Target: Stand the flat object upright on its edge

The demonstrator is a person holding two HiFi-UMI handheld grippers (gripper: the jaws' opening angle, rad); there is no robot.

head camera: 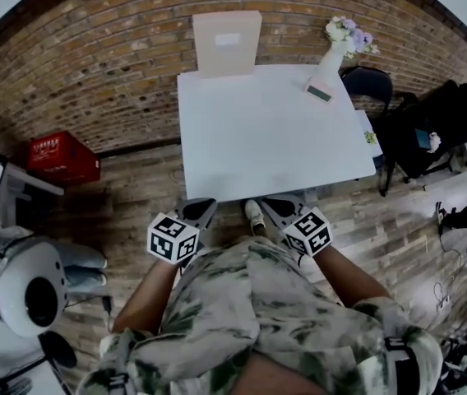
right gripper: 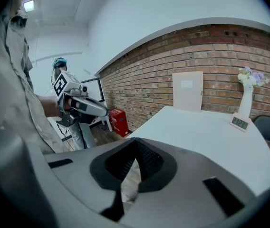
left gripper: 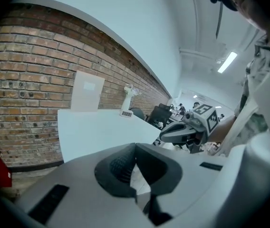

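Observation:
The flat object is a pale beige board (head camera: 226, 44) with a white label. It stands upright at the far edge of the white table (head camera: 266, 138), against the brick wall; it also shows in the left gripper view (left gripper: 87, 91) and the right gripper view (right gripper: 188, 91). My left gripper (head camera: 199, 211) and right gripper (head camera: 281, 208) hang side by side off the table's near edge, close to my body and far from the board. In their own views the left jaws (left gripper: 136, 167) and right jaws (right gripper: 136, 167) are shut, with nothing between them.
A white vase of flowers (head camera: 332, 56) and a small digital clock (head camera: 319, 93) stand at the table's far right corner. Dark chairs (head camera: 431, 126) crowd the right side. A red crate (head camera: 62, 159) sits on the floor at the left, by the wall.

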